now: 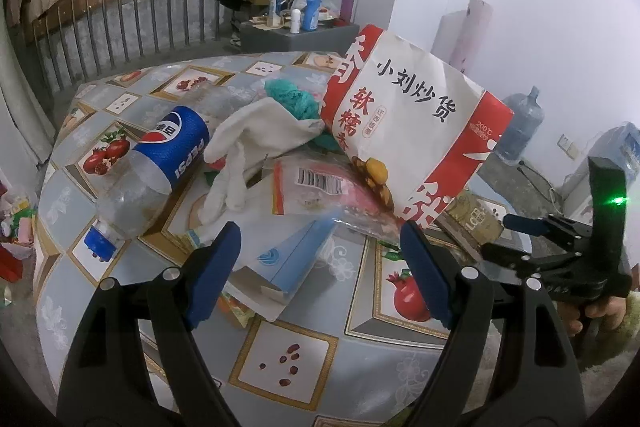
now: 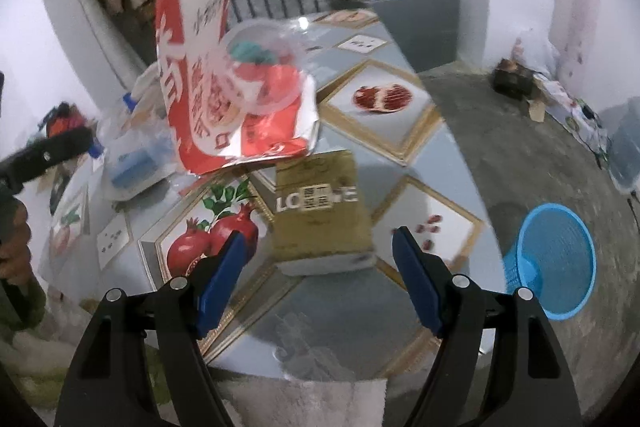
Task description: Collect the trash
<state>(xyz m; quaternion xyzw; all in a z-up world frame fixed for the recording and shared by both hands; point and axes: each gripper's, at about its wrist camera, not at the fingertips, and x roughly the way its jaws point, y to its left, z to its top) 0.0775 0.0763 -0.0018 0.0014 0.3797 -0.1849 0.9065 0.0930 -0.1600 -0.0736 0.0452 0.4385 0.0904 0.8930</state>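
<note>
While both sets of fingers stood wide apart and empty, the left gripper [image 1: 320, 259] hovered above the trash heap [image 1: 304, 155] mid-table, the right gripper [image 2: 320, 255] over a gold carton [image 2: 320, 211] near the table's edge.

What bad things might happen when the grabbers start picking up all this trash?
1. The empty Pepsi plastic bottle lies on its side near the edge of the fruit-patterned table; a bump might roll it off.
2. The tall red-and-white paper snack bag leans on other rubbish, so pulling something beneath could topple it.
3. The blue mesh bin stands on the floor beside the table; trash dropped carelessly may miss.
</note>
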